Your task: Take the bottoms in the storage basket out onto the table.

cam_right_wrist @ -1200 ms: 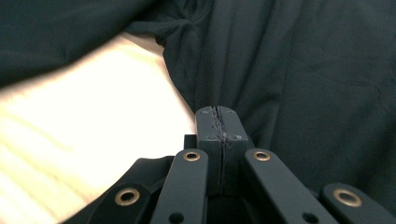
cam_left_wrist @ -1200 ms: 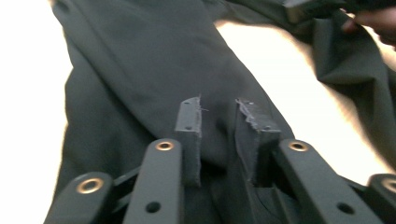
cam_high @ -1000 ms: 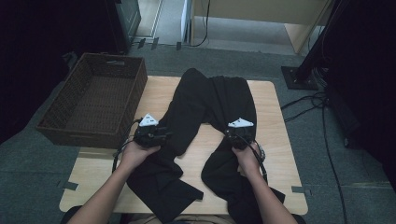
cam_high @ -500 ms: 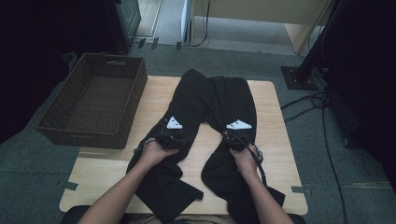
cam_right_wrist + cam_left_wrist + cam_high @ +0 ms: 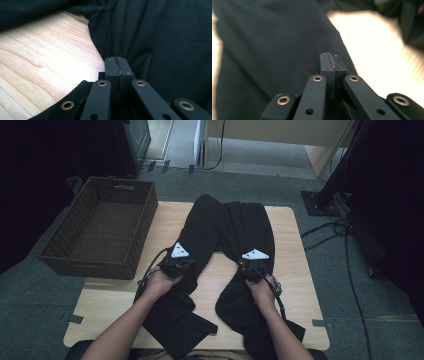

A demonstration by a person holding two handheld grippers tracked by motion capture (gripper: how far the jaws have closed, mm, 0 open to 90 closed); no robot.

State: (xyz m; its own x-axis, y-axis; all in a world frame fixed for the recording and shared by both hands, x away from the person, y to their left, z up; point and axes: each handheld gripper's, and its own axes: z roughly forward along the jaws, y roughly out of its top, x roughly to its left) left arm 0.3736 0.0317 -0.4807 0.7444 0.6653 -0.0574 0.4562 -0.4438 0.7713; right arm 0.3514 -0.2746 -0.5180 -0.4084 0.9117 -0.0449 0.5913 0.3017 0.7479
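Black trousers lie flat on the wooden table, waist at the far side and both legs running toward the person. My left gripper sits on the inner edge of the left leg. Its jaws have just been closing and now meet at the tips, with the cloth's edge running in under them. My right gripper rests on the inner edge of the right leg. Its jaws are pressed together, and folds of cloth gather toward the tips.
A dark woven basket stands off the table's left side, nothing in it. Bare wood shows between the two legs and along the table's right edge. Cables trail over the carpet at the right.
My left hand has slid right from the outer side of the left leg to its inner edge. The right hand has kept still.
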